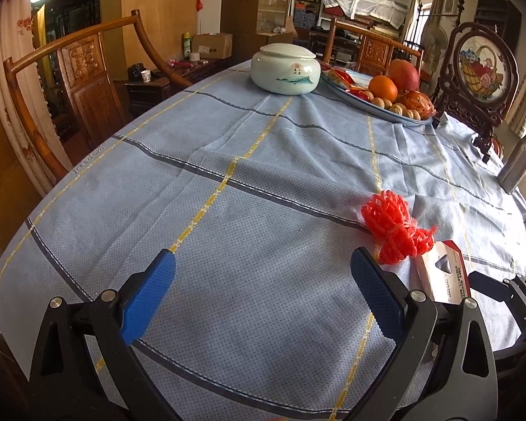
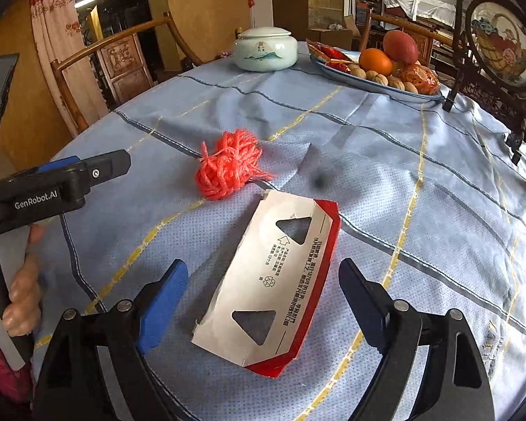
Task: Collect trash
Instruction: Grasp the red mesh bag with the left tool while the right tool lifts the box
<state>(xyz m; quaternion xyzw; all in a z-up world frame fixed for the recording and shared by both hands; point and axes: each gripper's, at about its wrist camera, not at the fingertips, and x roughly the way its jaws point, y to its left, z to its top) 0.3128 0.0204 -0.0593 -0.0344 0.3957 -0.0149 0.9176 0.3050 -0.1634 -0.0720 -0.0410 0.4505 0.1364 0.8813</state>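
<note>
A flattened white and red cardboard box (image 2: 273, 287) lies on the blue tablecloth (image 2: 368, 175). My right gripper (image 2: 263, 277) is open, with its jaws on either side of the box's near half, not gripping it. A red plastic net ball (image 2: 228, 168) lies just beyond the box. My left gripper (image 1: 263, 266) is open and empty over bare cloth. The net ball (image 1: 392, 231) sits just beyond its right finger, and the box (image 1: 445, 277) shows at the right. The left gripper also shows at the left edge of the right wrist view (image 2: 70, 175).
A white lidded ceramic jar (image 2: 264, 49) stands at the far side. A plate (image 2: 336, 72) with fruit, nuts and red packets lies at the far right. A framed embroidery screen (image 2: 501, 49) stands at the right. Wooden chairs (image 1: 77, 80) surround the table.
</note>
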